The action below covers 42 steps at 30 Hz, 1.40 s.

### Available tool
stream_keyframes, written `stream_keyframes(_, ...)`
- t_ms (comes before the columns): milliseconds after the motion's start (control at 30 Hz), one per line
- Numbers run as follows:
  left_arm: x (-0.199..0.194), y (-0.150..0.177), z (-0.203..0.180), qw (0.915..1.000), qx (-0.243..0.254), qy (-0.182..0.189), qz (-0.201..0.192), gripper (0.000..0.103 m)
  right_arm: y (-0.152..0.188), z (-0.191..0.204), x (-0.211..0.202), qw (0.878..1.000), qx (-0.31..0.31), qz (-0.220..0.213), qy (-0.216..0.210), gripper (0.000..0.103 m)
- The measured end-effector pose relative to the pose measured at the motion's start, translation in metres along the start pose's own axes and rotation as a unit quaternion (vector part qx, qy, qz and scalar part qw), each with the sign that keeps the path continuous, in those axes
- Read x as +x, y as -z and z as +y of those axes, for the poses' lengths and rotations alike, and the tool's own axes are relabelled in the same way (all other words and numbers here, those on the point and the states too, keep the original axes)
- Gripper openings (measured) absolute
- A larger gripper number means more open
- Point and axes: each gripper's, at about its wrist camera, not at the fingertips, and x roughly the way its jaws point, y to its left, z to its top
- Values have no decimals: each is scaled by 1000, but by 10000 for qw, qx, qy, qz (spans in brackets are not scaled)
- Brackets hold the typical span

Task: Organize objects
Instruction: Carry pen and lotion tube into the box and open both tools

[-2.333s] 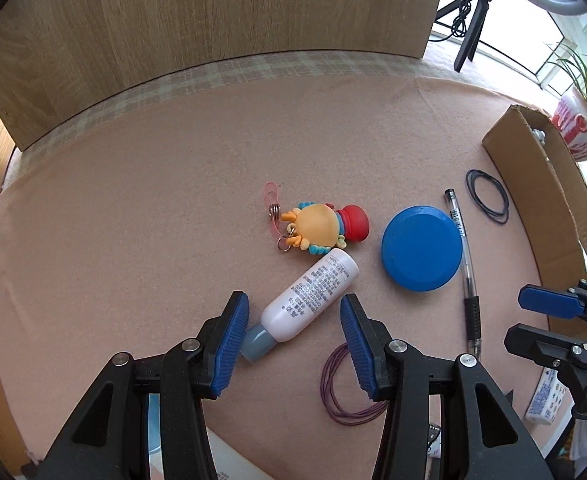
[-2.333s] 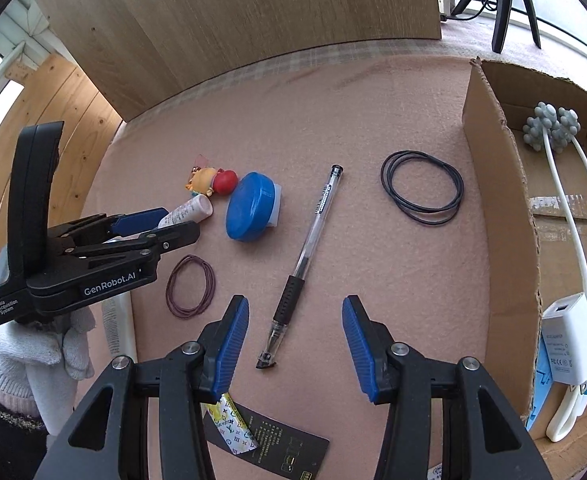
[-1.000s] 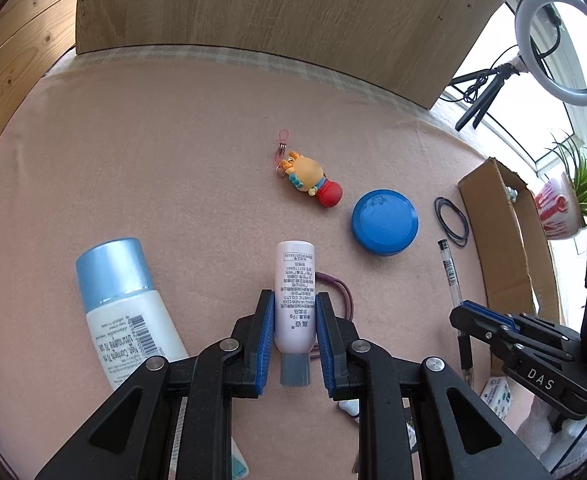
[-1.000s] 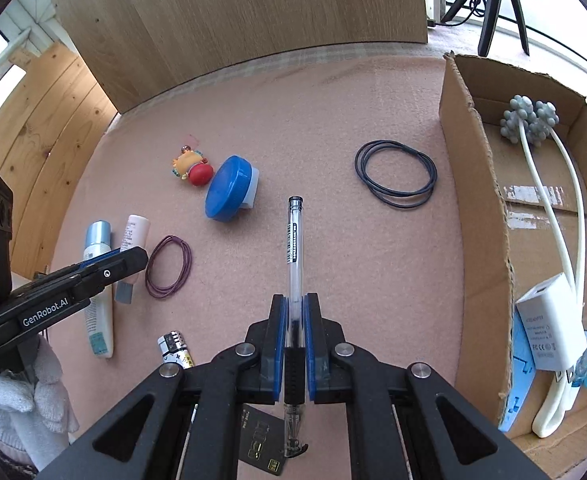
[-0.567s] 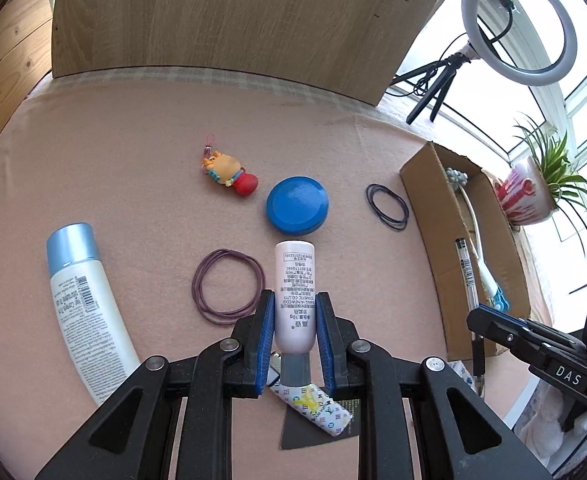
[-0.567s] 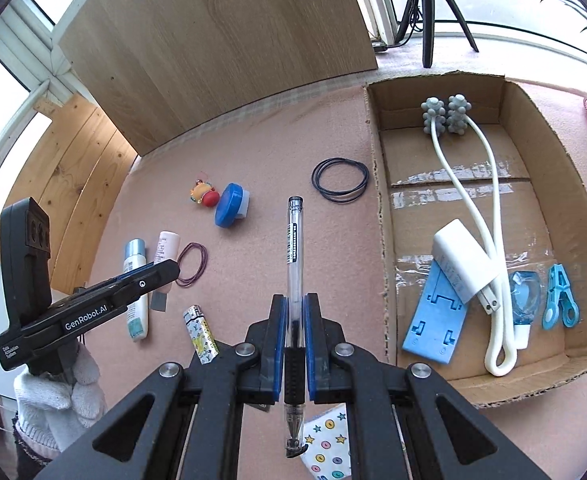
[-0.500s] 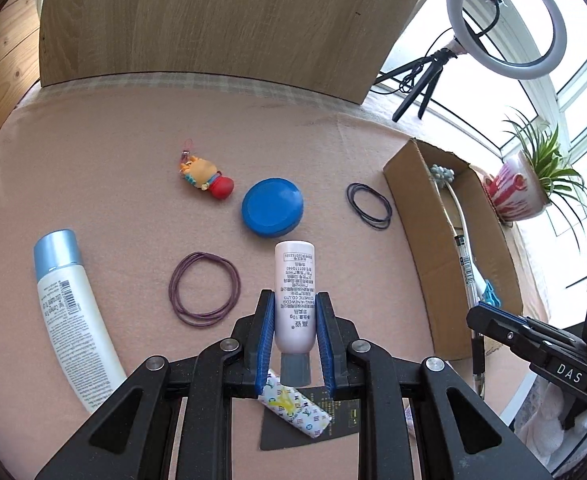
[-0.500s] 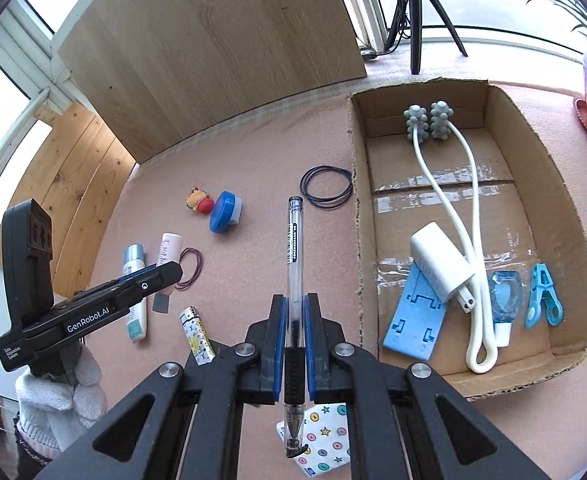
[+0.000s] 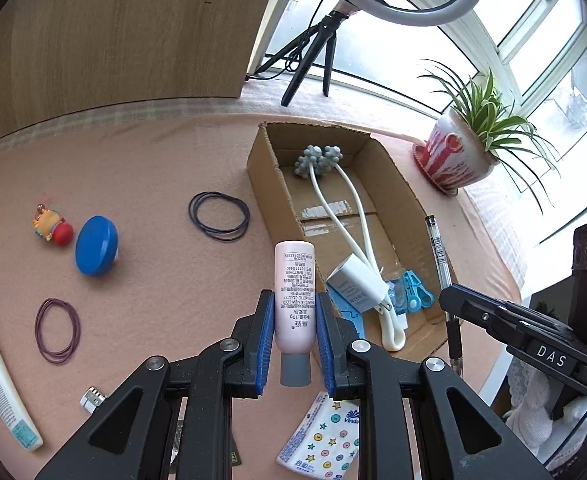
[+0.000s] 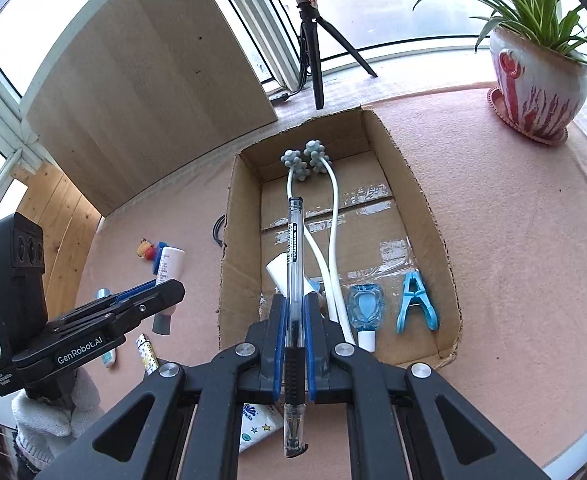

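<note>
My right gripper (image 10: 293, 332) pinches the clear gel pen (image 10: 294, 280), its long axis running forward over the open cardboard box (image 10: 425, 208). My left gripper (image 9: 294, 328) clamps the pale pink squeeze tube (image 9: 294, 288) just short of the box's near-left wall, so the right hand is nearer to dropping.

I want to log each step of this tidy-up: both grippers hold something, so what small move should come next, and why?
Probably lower the right gripper a little and open it: its pen already hangs over the cardboard box, while the left gripper holds the pink tube nearer the box's near wall.
</note>
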Motion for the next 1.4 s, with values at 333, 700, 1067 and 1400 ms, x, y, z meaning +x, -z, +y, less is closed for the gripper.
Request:
stream_keyframes(333,39,-28,-33,9999,128,-72,-27,22,-23,-21,9,9999,66,-66,100,8)
stream_keyframes(700,66,-36,-40,9997,154,-192,51,22,-33,-43,29,9995,210,60,226,8)
stream_keyframes(1067,62,-37,-41,9996,223,-158,15,35,-29,-50,35,9985,492,138,200,38)
stream_keyframes(1400,39,-31,-30,9997,200,-144,-65,35,-25,-42,31,9985,503,210,71,38)
